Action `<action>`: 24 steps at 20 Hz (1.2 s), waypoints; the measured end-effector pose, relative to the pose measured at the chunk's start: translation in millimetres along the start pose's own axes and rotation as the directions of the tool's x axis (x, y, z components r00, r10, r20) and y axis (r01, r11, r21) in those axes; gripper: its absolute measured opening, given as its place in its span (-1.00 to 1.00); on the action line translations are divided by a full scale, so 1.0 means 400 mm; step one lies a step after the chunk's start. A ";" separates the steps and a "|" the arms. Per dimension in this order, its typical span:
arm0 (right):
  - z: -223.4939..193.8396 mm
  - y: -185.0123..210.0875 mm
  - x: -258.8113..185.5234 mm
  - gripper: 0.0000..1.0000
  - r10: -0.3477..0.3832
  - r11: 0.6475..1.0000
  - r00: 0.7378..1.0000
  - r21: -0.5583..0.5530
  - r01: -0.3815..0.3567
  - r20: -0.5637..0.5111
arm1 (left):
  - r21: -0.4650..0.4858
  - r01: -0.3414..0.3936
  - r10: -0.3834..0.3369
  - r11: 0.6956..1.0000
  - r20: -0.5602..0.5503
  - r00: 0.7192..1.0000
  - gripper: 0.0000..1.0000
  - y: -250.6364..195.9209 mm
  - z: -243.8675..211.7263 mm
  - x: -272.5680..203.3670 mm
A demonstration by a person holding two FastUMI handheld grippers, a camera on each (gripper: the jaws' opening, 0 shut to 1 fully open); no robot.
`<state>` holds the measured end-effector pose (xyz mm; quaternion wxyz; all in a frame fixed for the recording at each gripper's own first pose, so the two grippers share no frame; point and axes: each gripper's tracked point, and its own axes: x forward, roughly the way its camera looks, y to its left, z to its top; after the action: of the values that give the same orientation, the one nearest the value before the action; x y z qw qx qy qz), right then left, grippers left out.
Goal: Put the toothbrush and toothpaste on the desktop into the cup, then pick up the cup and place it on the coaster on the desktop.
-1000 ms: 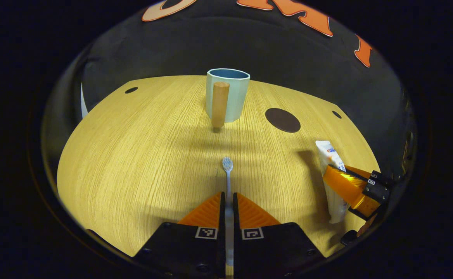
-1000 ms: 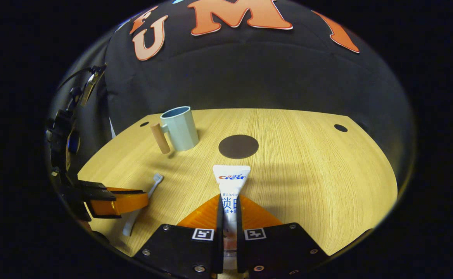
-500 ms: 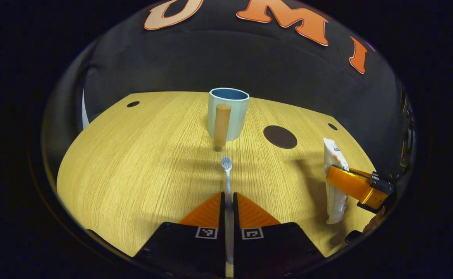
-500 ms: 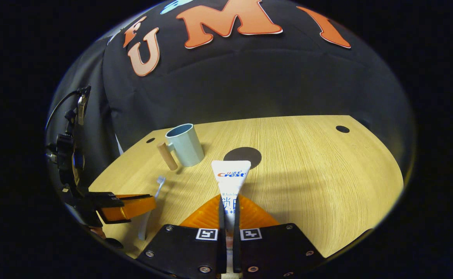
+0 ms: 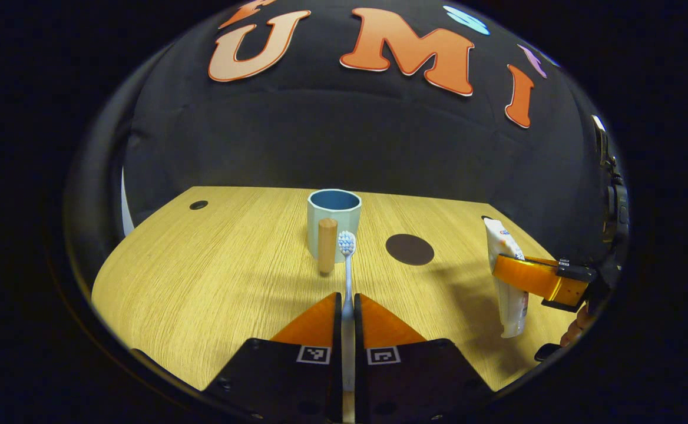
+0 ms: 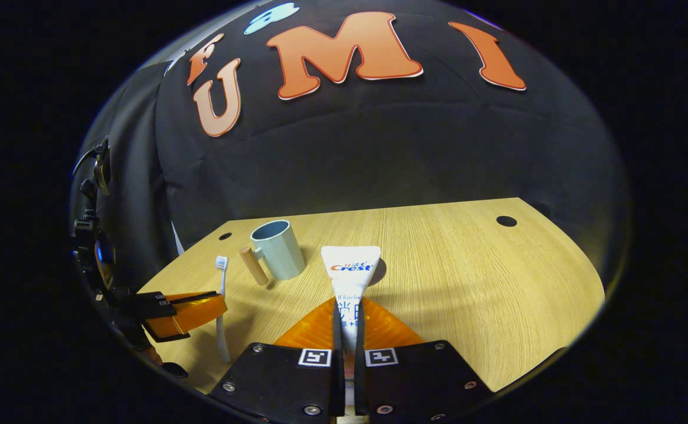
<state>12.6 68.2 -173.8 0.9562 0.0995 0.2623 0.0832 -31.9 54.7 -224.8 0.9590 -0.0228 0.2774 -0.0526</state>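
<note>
I can't see the toothbrush (image 5: 347, 268) handle's lower end in the left gripper view; it runs down between my left gripper (image 5: 347, 306) fingers, which are clamped on it, bristles up in front of the cup (image 5: 333, 224). In the right gripper view the toothpaste (image 6: 350, 282) stands pinched in my right gripper (image 6: 348, 315), its flat end covering most of the coaster (image 6: 377, 272). The left gripper view shows the coaster (image 5: 409, 249) whole on the desktop (image 5: 202, 277), just right of the cup. The cup's wooden handle (image 5: 327, 245) faces me.
</note>
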 end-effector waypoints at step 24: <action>0.161 -0.001 -0.030 -0.87 -0.016 1.000 0.985 -0.011 0.019 0.170 | 0.073 0.033 -0.058 0.997 0.359 0.932 -0.85 0.032 0.197 -0.045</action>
<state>35.6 55.9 -113.9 0.9764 0.0979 0.1802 0.0677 -3.8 70.7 -149.9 0.9924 -0.0071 0.0943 -0.0788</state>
